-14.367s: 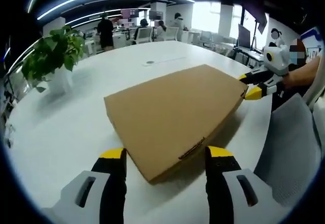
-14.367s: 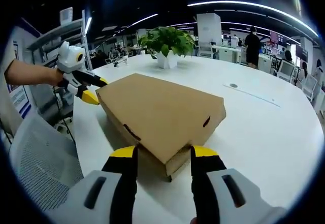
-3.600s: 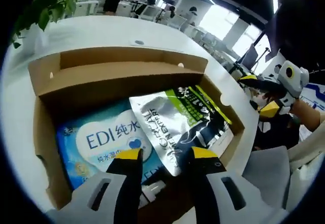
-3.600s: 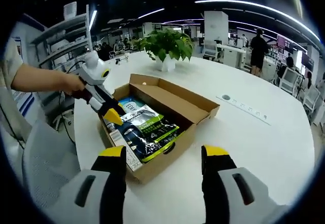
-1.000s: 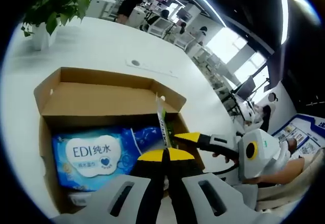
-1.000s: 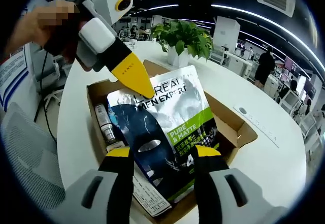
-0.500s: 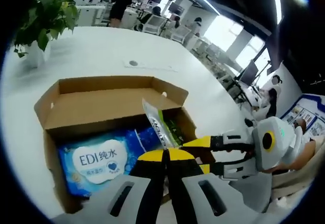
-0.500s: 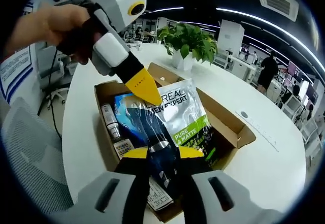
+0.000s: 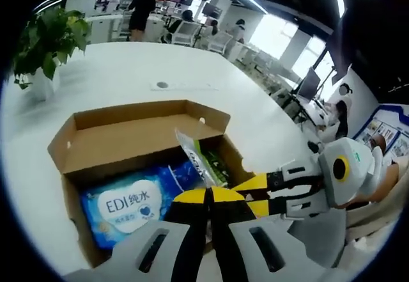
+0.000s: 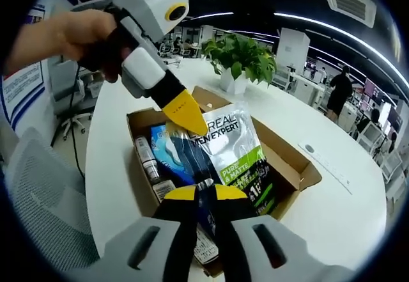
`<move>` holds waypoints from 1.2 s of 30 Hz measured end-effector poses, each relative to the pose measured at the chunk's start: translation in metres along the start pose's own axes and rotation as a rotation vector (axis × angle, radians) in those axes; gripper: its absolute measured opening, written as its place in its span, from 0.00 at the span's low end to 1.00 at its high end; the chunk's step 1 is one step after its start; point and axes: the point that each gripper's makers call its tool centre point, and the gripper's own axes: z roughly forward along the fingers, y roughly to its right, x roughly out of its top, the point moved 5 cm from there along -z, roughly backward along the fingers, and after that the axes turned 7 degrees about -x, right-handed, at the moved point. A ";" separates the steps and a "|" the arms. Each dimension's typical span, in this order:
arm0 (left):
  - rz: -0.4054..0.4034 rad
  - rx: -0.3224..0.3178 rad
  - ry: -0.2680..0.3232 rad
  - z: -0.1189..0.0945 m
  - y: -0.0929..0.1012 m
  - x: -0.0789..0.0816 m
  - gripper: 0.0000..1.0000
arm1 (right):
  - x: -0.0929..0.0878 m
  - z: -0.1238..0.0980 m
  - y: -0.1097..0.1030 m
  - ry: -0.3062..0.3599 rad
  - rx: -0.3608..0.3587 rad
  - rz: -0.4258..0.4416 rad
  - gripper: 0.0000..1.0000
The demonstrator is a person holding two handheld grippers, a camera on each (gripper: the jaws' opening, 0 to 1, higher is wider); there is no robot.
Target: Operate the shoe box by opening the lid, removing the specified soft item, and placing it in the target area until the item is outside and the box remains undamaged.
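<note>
The cardboard shoe box stands open on the white table, its lid folded back. A silver, green and dark L'Oreal pouch is raised out of the box between both grippers. My left gripper is shut on the pouch, seen edge-on here; it pinches the pouch's top corner. My right gripper is shut on the pouch's lower edge and enters the left gripper view from the right. A blue EDI wipes pack lies in the box.
Small tubes and bottles lie along one side of the box. A potted plant stands on the table beyond it. A grey mesh chair sits at the table's near edge. People and desks fill the background.
My right gripper's jaws, open around the pouch a second ago, have shut on its lower edge. The left gripper keeps its hold on the top corner.
</note>
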 end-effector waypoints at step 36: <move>0.052 -0.061 0.096 0.000 0.025 0.017 0.00 | 0.018 -0.042 0.021 0.044 -0.042 -0.107 0.00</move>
